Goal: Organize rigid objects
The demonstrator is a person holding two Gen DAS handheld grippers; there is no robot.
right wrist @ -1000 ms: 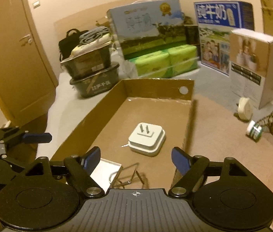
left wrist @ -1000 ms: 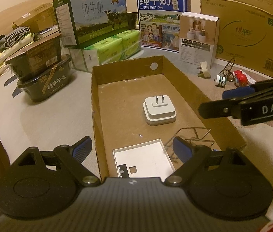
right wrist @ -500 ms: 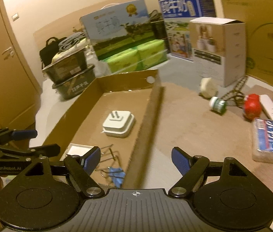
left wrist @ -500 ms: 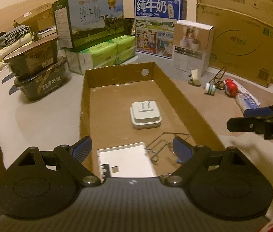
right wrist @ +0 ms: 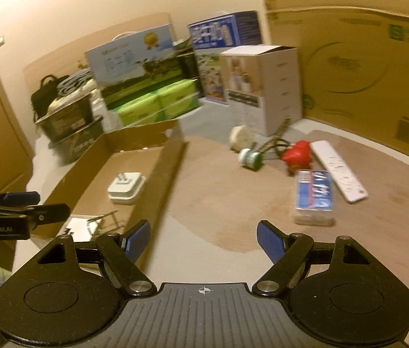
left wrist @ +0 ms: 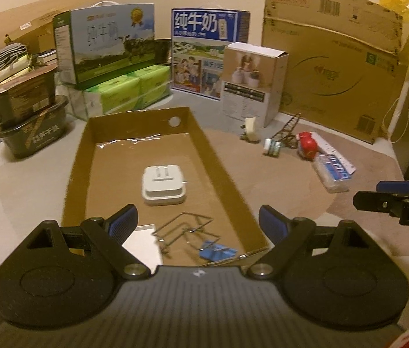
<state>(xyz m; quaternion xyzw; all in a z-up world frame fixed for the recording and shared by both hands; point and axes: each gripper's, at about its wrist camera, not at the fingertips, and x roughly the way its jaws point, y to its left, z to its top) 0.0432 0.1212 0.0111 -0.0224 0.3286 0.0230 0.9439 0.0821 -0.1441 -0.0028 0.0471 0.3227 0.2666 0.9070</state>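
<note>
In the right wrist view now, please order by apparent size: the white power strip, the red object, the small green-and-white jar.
1. white power strip, the longest.
2. red object.
3. green-and-white jar, smallest.
They lie at a similar distance, so the order seems reliable; motion blur softens the edges.

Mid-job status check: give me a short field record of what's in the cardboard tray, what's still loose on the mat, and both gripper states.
tray: open cardboard tray
in tray: white plug adapter, wire rack, blue binder clip, white flat piece
loose on mat: white plug, small green-and-white jar, red object, white power strip, blue-labelled clear box
left gripper: open, empty, above the tray's near end
right gripper: open, empty, over the mat beside the tray
</note>
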